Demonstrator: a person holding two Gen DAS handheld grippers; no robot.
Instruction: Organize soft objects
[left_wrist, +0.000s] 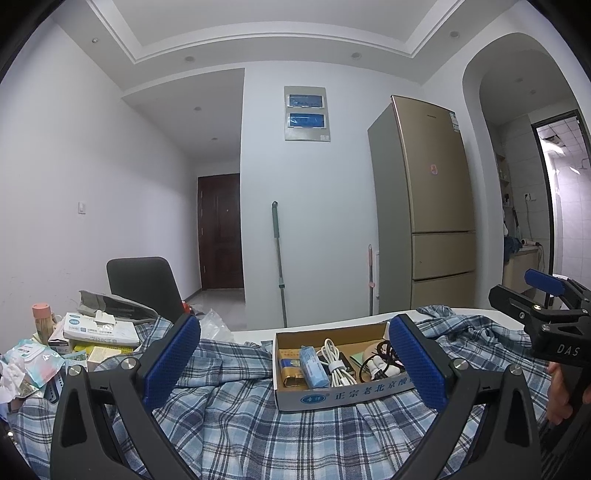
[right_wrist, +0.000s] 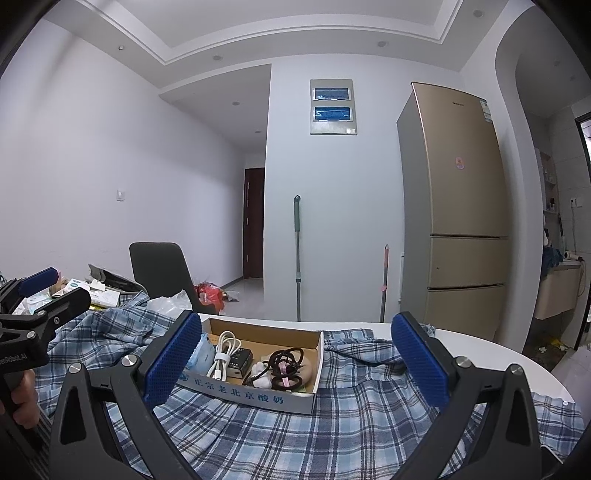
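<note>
A blue and white plaid shirt lies spread and rumpled over the white table. On top of it sits an open cardboard box holding cables, a tissue pack and small items. My left gripper hovers above the shirt, open, with the box between its blue pads and nothing held. My right gripper is likewise open above the shirt, just right of the box. The right gripper also shows at the far right of the left wrist view, a hand on its handle.
A pile of tissue packs, boxes and a pink-capped jar crowds the table's left end. A dark chair stands behind the table. A gold fridge, two mop handles and the white table's rounded edge lie beyond.
</note>
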